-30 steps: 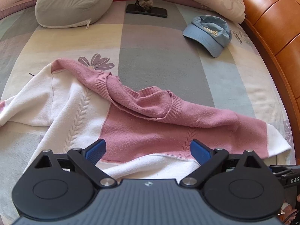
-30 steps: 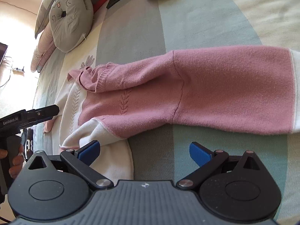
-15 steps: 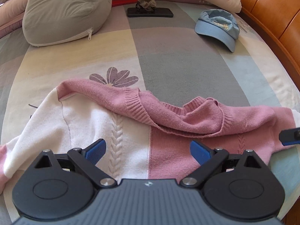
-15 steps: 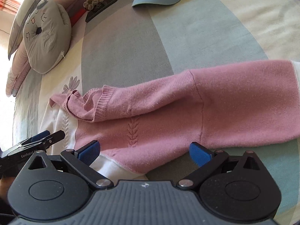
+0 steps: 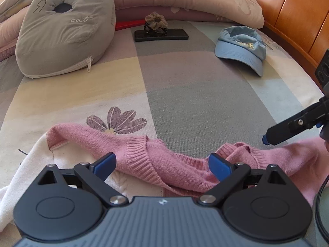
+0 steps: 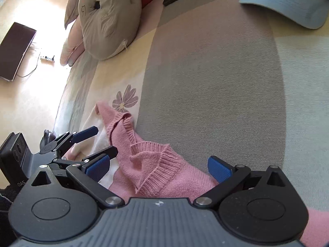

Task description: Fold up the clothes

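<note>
Hovering low: left gripper and right gripper now over the ribbed collar | both spread wide, holding nothing | pink-and-white sweater rumpled on bedspread | cap nearer than before

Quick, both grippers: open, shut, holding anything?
Left gripper: open, holding nothing, over the sweater collar.
Right gripper: open, holding nothing, over the collar.

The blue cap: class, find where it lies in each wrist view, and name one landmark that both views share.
Left wrist view: the blue cap lies upper right on the bedspread, near the wooden headboard.
Right wrist view: the cap is in the top right corner, partly cut off.
Shared landmark: the grey cat cushion.
</note>
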Demonstrator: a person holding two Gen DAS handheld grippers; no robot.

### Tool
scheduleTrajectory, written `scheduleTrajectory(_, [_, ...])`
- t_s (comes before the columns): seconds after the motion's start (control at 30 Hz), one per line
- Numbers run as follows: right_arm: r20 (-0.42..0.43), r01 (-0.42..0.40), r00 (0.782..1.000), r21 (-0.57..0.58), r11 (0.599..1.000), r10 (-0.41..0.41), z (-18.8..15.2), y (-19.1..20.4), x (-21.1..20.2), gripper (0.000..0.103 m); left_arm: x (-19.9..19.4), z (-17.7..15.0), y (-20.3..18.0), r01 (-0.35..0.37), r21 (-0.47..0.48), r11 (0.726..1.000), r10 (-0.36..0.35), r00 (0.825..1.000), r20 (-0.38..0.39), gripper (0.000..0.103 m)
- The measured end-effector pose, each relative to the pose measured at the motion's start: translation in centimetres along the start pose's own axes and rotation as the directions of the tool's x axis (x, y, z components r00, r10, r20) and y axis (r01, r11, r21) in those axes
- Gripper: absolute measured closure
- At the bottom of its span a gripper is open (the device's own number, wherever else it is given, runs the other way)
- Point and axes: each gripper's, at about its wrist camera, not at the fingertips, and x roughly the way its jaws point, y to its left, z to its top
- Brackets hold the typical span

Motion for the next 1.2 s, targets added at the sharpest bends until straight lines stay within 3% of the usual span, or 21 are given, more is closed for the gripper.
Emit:
scheduleTrajectory(0.13, [-0.123, -0.112, 0.987, -0.018, 0.994, 0.109, 1.3, -1.6, 1.6, 0.0, 1.1, 0.0, -0.7, 0.018, 0.005, 1.0, -0.018, 0.999, -0.043, 0.007])
scheduleTrajectory(0.3, [-0.272, -0.247, 0.937, -0.081, 0.966, 0.218, 2.7, -1.2, 4.2, 0.0, 2.1, -0.9, -0.7, 0.011, -0.035, 0.999, -0.014, 0.997, -0.075, 0.007])
scheduleTrajectory(0.47, [-0.33, -0.343, 0.898, -0.115, 0.932, 0.29, 3.5, -0.5, 5.8, 0.0, 2.7, -2.0, -0.4, 0.014, -0.093, 0.996, -0.023, 0.995, -0.097, 0.007])
scheduleTrajectory(0.93, [-0.216, -0.447, 0.857, 0.138, 0.884, 0.467, 1.0, -4.7, 0.8, 0.0, 2.9, -2.4, -0.3, 0.024, -0.094, 0.995, -0.032, 0.997, -0.076, 0.005])
scheduleTrajectory(1.2, [-0.256, -0.441, 0.853, 0.113, 0.89, 0.455, 0.2, -3.9, 1.0, 0.0, 3.1, -2.1, -0.3, 0.028, -0.093, 0.995, -0.037, 0.995, -0.096, 0.005])
